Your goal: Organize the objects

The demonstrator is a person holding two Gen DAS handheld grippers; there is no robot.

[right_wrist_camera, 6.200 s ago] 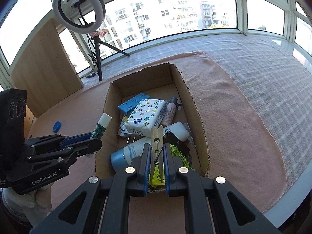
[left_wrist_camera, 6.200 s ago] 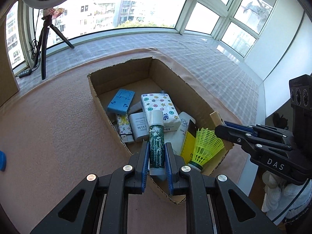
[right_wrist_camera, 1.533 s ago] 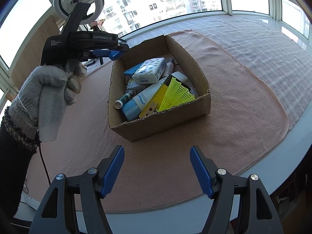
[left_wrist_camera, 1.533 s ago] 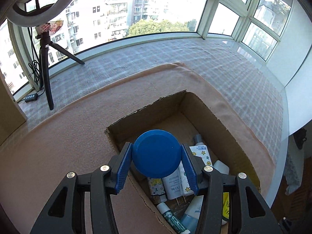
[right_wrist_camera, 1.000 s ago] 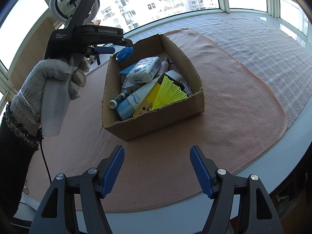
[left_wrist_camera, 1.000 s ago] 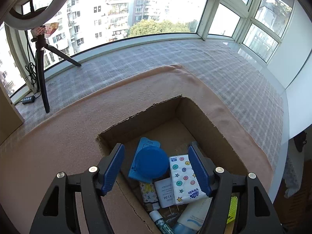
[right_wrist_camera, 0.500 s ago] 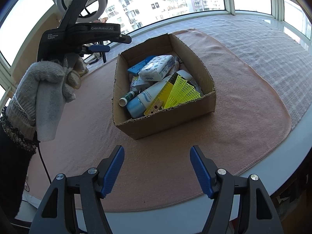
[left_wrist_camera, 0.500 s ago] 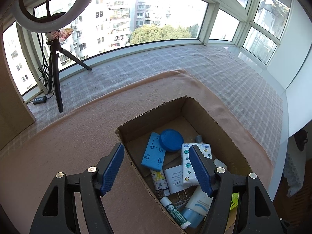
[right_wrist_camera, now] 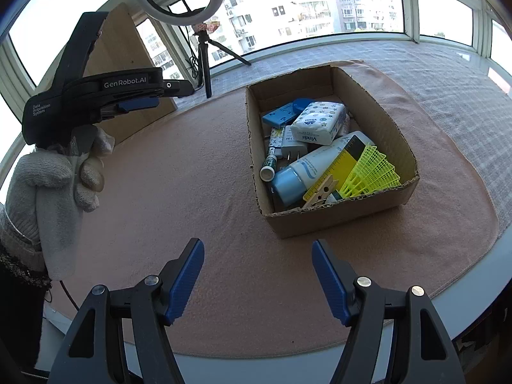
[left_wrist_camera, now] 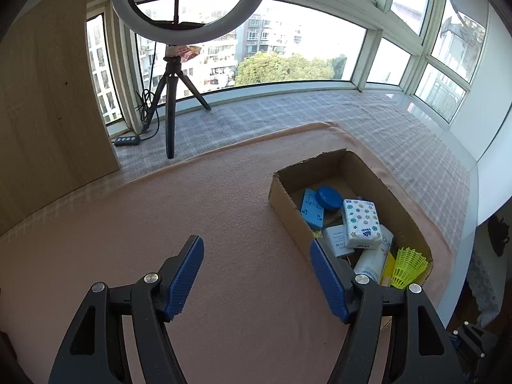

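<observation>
Cardboard box (right_wrist_camera: 336, 214), one, rectangular with rough-cut rims, sits on fuzzy pink cloth (right_wrist_camera: 192, 198), holding one mesh yellow shuttlecock (right_wrist_camera: 371, 169) and one round blue lid (left_wrist_camera: 329, 194). Left gripper (left_wrist_camera: 256, 275) and right gripper (right_wrist_camera: 257, 276) gape empty.

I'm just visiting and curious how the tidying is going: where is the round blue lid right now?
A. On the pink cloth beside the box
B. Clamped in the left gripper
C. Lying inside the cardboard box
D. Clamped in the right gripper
C: the round blue lid lies at the far end of the cardboard box, next to the blue holder, and both grippers are open and empty.
</observation>
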